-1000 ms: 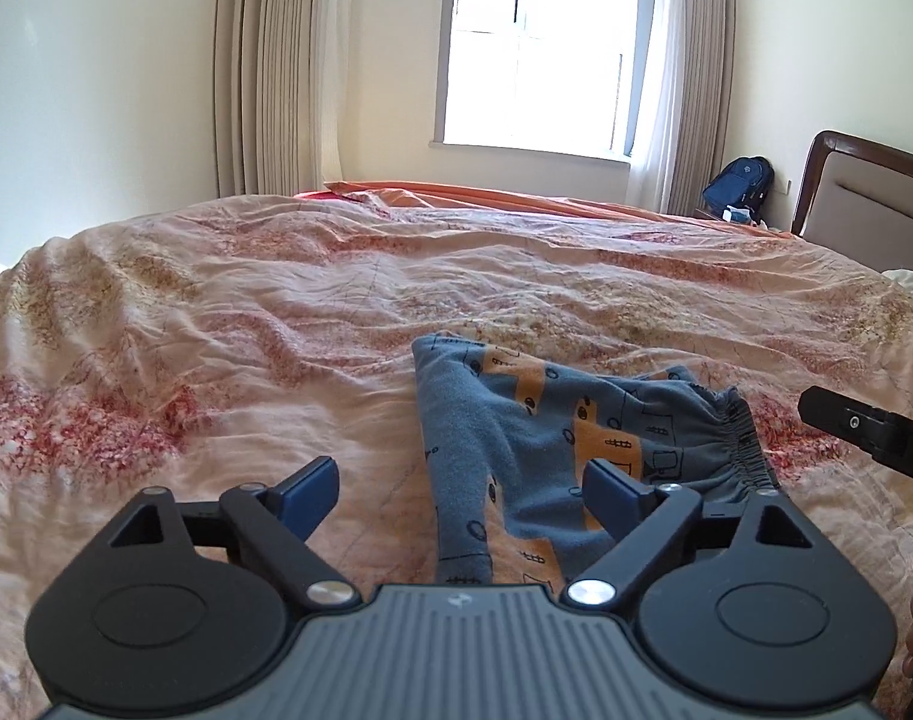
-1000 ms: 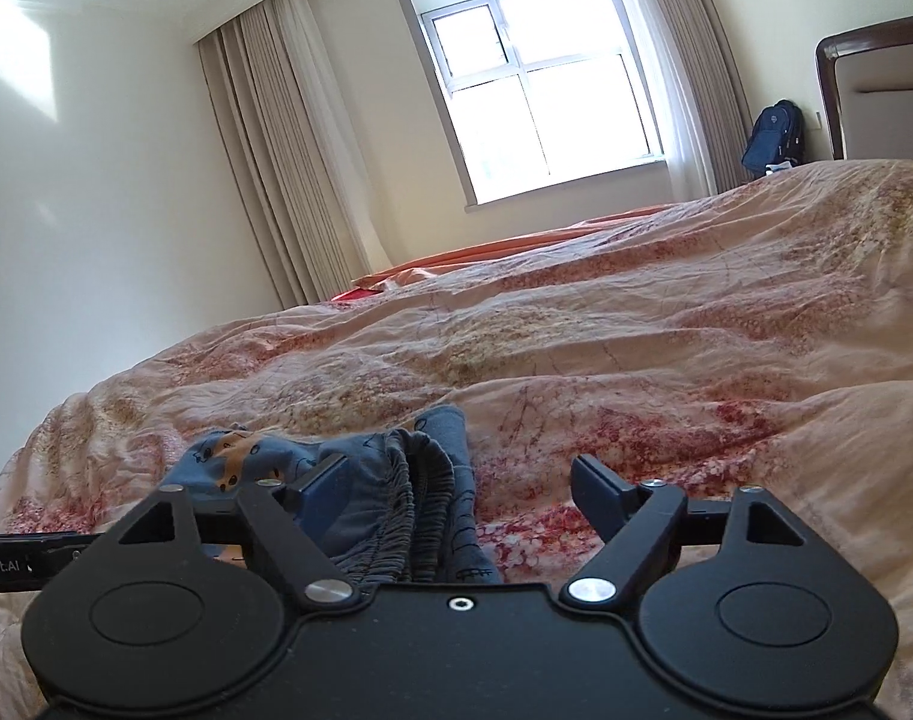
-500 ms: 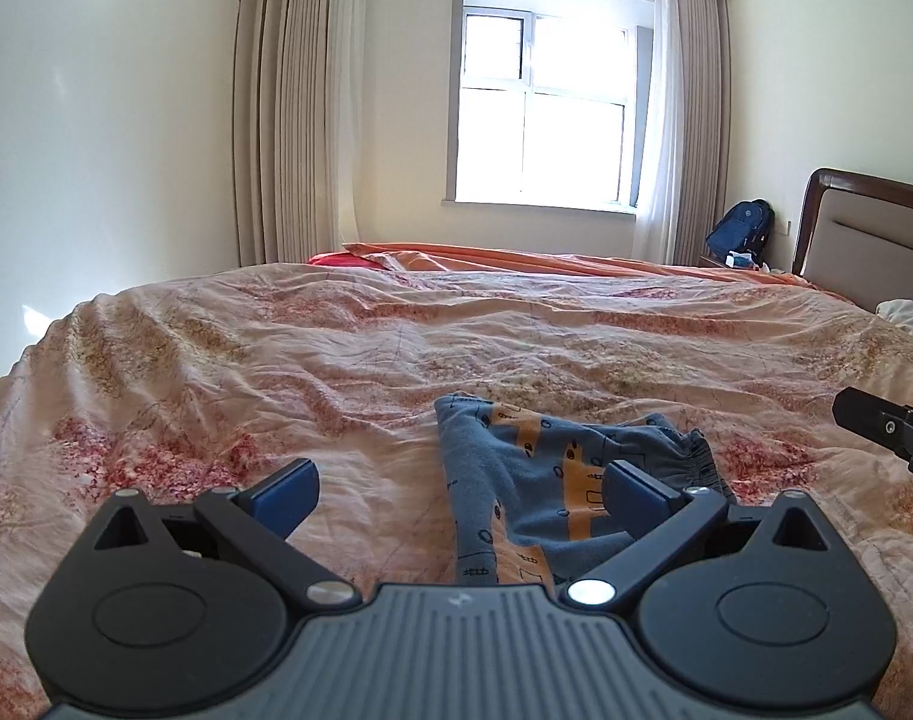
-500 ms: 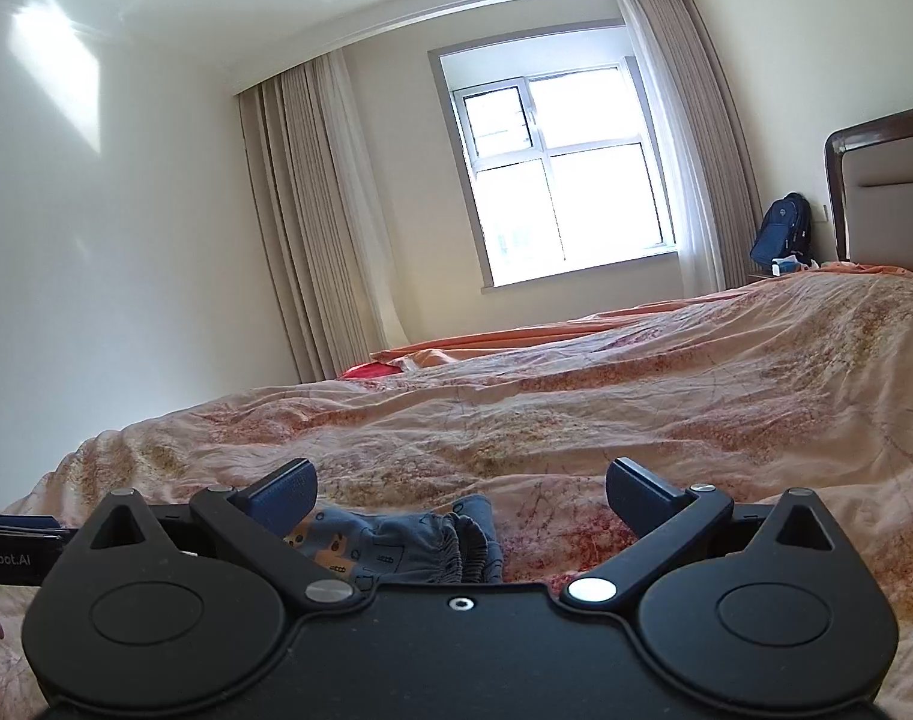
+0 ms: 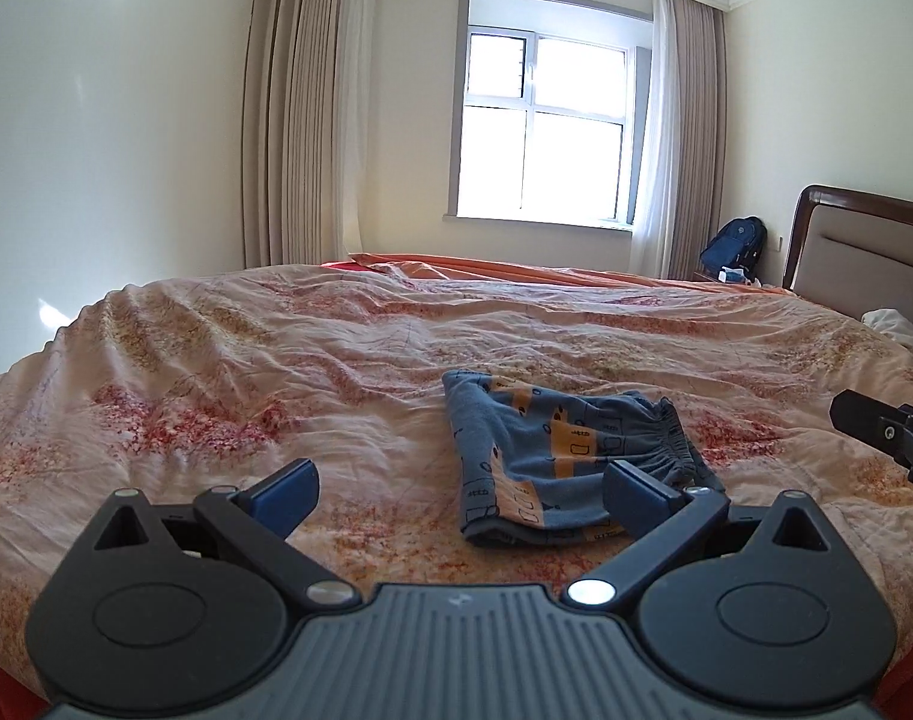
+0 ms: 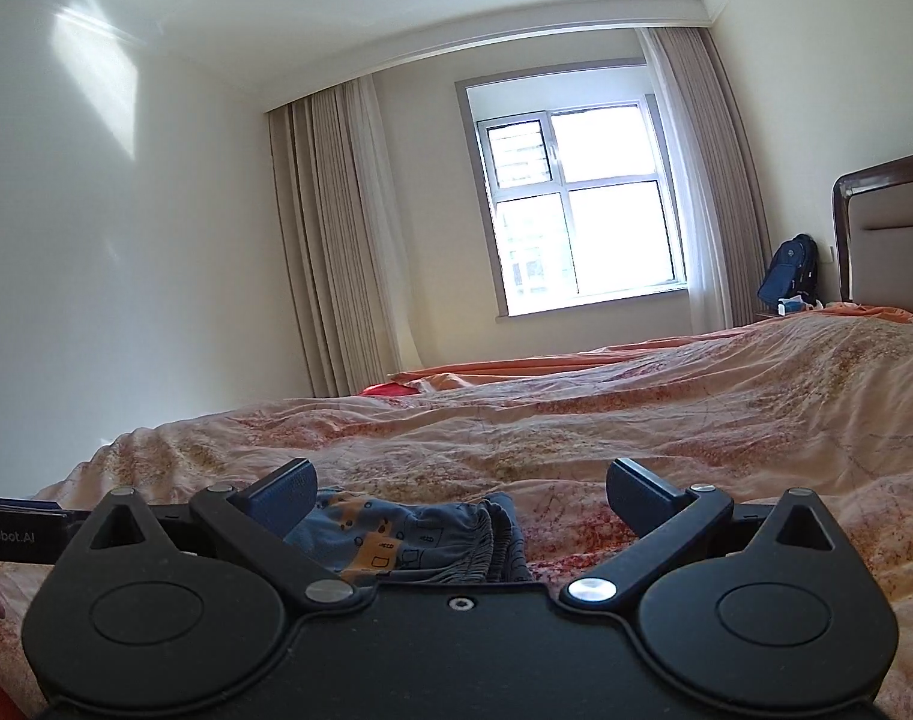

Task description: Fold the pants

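left gripper (image 5: 459,495) wide, right gripper (image 6: 459,495) wide, above folded pants (image 5: 561,459)

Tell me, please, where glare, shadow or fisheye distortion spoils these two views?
Left wrist view: the window is blown out white, and the bed bows near the edges. Right wrist view: the same window is milder, a sun patch marks the wall, and the pants lie dim behind the gripper.

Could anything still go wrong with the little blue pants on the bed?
The small blue pants with orange patches lie folded on the wrinkled floral bedspread, and a bump underneath could let the fold slump open. The left gripper and right gripper are open and empty, but the left gripper's fingers look close enough to snag the gathered waistband.
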Tool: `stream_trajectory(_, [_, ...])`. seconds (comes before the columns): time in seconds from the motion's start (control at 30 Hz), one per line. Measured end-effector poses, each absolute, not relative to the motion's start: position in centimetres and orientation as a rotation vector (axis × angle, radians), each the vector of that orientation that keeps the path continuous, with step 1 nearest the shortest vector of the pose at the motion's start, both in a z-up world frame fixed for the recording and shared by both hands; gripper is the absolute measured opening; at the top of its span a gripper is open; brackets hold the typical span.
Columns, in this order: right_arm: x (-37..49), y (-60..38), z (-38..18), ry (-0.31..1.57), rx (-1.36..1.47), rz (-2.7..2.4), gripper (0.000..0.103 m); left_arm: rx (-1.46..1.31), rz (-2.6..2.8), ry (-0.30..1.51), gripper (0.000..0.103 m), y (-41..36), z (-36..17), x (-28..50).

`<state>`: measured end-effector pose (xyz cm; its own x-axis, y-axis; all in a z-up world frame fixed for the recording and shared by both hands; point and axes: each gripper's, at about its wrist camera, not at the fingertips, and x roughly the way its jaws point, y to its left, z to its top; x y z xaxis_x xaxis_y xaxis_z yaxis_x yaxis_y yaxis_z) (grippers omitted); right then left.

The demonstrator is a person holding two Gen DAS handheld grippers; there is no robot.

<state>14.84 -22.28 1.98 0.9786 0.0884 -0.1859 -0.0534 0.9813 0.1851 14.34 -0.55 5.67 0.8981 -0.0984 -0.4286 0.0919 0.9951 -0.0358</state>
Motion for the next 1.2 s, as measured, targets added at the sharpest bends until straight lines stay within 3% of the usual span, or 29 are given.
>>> stream_trajectory(0.53, [8.7, -20.3, -2.1, 0.234, 0.199, 0.026, 0.103, -0.017, -0.097, 0.471, 0.103, 0.8, 1.4, 10.2])
stream_trajectory(1.2, [10.2, -20.0, -3.7, 0.302, 0.181, 0.020, 0.103, -0.041, -0.083, 0.502, 0.103, 1.6, 0.6, 11.4])
